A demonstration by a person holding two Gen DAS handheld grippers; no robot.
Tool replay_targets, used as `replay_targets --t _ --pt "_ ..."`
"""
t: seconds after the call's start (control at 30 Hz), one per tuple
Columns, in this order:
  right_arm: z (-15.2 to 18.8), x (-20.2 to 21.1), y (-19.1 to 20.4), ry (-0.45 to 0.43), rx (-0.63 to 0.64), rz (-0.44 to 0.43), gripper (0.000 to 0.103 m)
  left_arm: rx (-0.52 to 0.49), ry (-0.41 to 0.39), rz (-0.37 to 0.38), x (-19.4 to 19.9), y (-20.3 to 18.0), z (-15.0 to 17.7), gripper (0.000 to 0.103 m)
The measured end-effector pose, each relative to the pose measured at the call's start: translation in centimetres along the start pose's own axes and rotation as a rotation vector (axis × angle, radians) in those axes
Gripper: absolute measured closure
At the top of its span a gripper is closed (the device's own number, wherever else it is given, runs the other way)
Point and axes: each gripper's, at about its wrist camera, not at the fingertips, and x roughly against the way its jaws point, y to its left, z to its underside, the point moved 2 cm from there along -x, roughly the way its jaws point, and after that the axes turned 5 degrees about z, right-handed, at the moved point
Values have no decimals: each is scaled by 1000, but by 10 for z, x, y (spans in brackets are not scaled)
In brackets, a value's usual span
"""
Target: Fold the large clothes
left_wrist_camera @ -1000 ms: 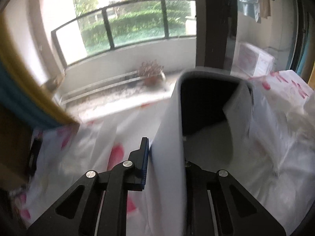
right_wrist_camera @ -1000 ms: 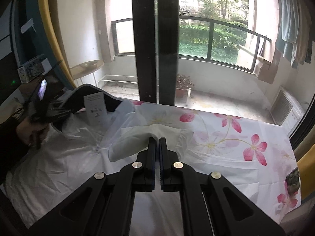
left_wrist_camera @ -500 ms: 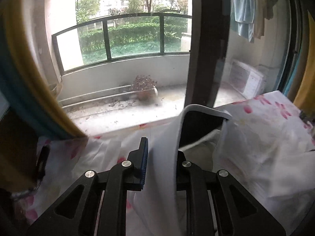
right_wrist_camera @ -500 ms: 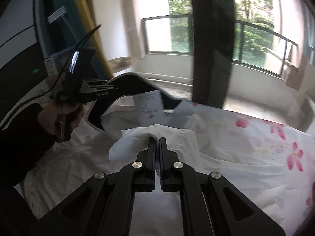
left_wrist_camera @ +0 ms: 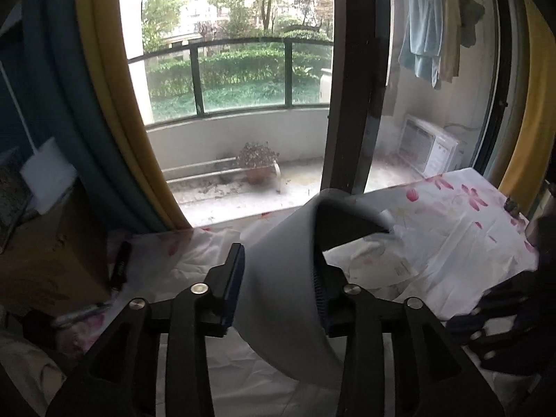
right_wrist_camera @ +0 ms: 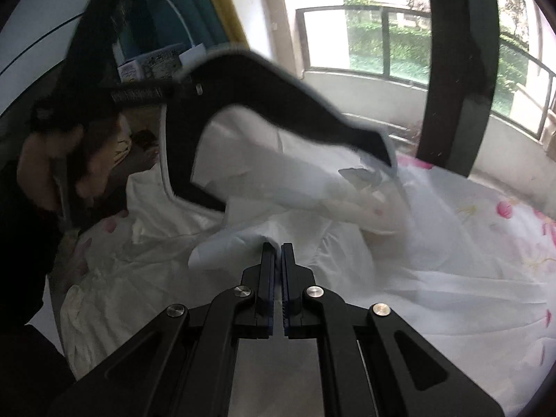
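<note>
A white shirt with a dark-lined collar (right_wrist_camera: 264,93) lies partly on the floral bed sheet (right_wrist_camera: 486,243). My left gripper (left_wrist_camera: 278,271) has its jaws spread around a thick fold of the collar band (left_wrist_camera: 281,292) and lifts it off the bed. In the right wrist view the left gripper (right_wrist_camera: 139,93) holds the collar high at the left. My right gripper (right_wrist_camera: 277,248) is shut on a white fold of the shirt (right_wrist_camera: 229,246) low over the bed. A paper tag (left_wrist_camera: 392,271) lies on the shirt.
A cardboard box (left_wrist_camera: 52,253) and a pen (left_wrist_camera: 120,264) sit at the bed's left edge. The glass balcony door with a dark frame (left_wrist_camera: 351,87) runs along the far side. Curtains (left_wrist_camera: 114,104) hang at both sides. My right hand (left_wrist_camera: 504,312) shows at the right.
My left gripper has raised the collar and swung it left, and the shirt's upper part has lifted off the bed. My right gripper has stayed shut on the same fold.
</note>
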Motion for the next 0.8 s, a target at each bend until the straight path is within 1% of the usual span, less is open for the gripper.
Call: replay_targets --t 0.07,0.1,0.17,0.23,0.27,0.3,0.33,0.37,0.4,0.43,0.53,0.63,0.7,0.8 --pt "5 -10 4 34 2 -24 99 -12 -22 0 6 -2 -1 53" --pt "8 -11 8 39 1 -32 99 -15 -16 -2 4 -2 -2 48" --pt "15 -21 10 84 6 -58 99 -3 30 10 -2 0 -1 47" --pt "22 -29 11 130 9 -64 98 12 40 28 -2 -4 2 47" --pt "25 -29 10 138 10 -62 96 8 46 35 -2 -6 6 47" --pt "27 -27 9 139 15 -65 91 8 49 35 -1 -8 9 47" --pt "29 -24 7 140 19 -68 80 22 55 34 -1 -7 14 47" --pt "29 -20 7 140 23 -67 71 36 64 36 -1 -6 18 47" --pt "29 -16 1 142 30 -59 56 49 76 38 -2 -5 23 47" --pt "27 -12 -4 141 34 -55 48 64 85 35 -5 -3 29 47" --pt "13 -2 -21 103 74 -22 48 98 123 31 -14 1 48 47" --pt "-7 -3 -45 79 138 52 48 128 143 34 -22 7 61 47" --pt "-26 -12 -62 75 163 102 48 144 138 31 -24 13 64 47" --pt "-54 -32 -82 53 217 123 48 171 114 11 -24 24 66 47"
